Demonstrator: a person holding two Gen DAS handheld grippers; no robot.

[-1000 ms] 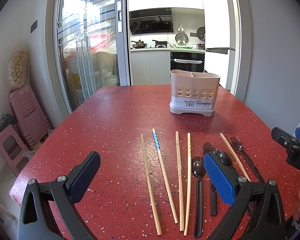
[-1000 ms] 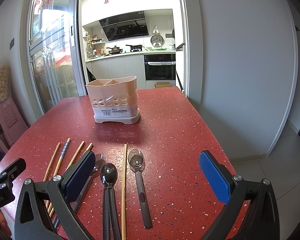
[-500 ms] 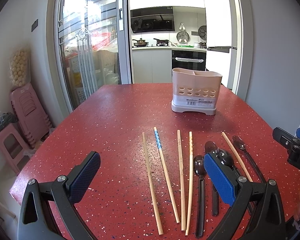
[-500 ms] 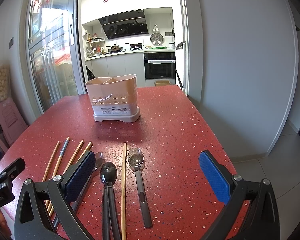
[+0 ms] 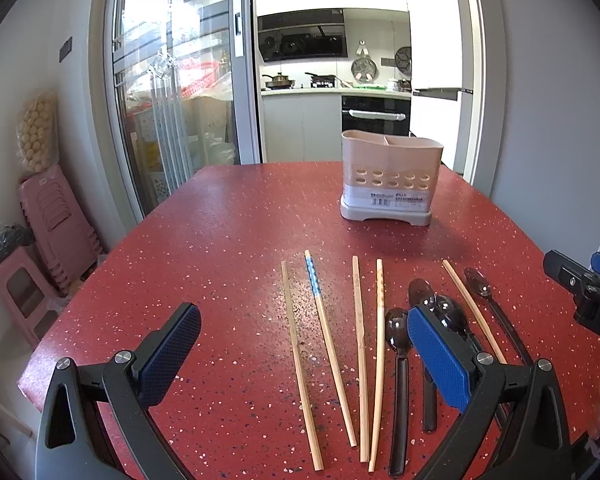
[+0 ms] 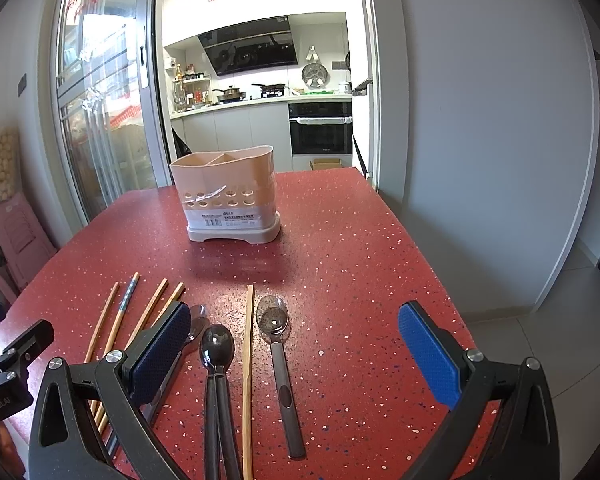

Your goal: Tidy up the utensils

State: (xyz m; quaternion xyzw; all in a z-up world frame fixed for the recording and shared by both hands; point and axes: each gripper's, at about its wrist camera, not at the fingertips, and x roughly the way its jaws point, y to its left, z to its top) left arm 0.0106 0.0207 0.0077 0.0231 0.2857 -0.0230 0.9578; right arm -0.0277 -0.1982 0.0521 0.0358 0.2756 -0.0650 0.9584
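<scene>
Both views have drawn slightly back from the utensil caddy (image 5: pixel 392 184). The left hand-held gripper (image 5: pixel 304 356) and right hand-held gripper (image 6: pixel 296 354) stay spread and empty. Chopsticks (image 5: pixel 328 344) and spoons (image 6: pixel 278 354), seemingly untouched, lie on the worktop (image 5: pixel 220 240) before the caddy; sorting is unstarted.

Chopsticks (image 5: pixel 327 344) left, spoons (image 5: pixel 398 364) right on table (image 5: pixel 220 240) — holder (image 5: pixel 390 178) behind them.

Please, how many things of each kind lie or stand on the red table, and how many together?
Light wooden chopsticks: 5, one with a blue pattern
Dark long-handled spoons: 4
Beige plastic utensil holder: 1
Total: 10
</scene>
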